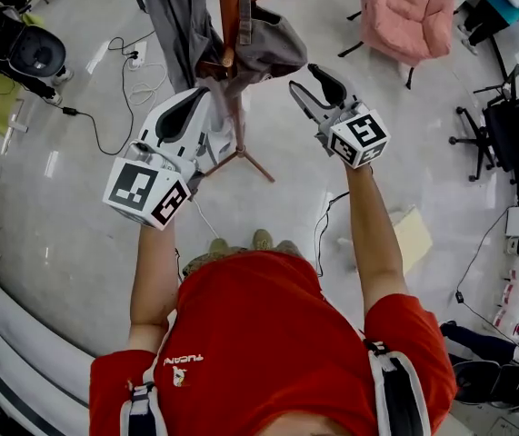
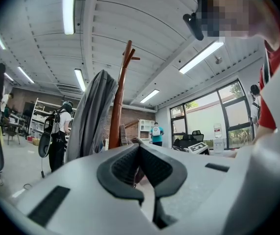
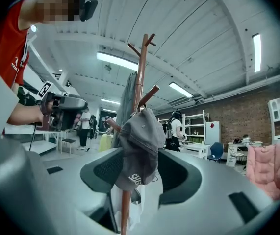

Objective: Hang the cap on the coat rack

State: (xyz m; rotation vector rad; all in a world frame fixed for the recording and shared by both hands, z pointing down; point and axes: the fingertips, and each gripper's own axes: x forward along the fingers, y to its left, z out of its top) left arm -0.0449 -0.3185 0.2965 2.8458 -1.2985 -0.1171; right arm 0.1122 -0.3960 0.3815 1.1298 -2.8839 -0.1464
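Grey cap (image 3: 140,148) (image 1: 275,42) hanging on a side peg of the wooden coat rack (image 3: 141,77) (image 1: 229,7) (image 2: 118,106), below the rack's top prongs, crown toward the right gripper view and brim pointing down. A grey garment (image 1: 175,21) (image 2: 89,116) hangs from the same rack on the side facing the left gripper. Right gripper (image 3: 142,180) (image 1: 312,87): jaws wide apart; the cap appears between them in the right gripper view, but neither pad presses on it, and in the head view the gripper is just beside the cap. Left gripper (image 2: 140,148) (image 1: 206,98): jaws closed tip to tip with nothing held, close to the rack's pole. A pink chair (image 1: 409,7) stands on the floor well beyond the rack.
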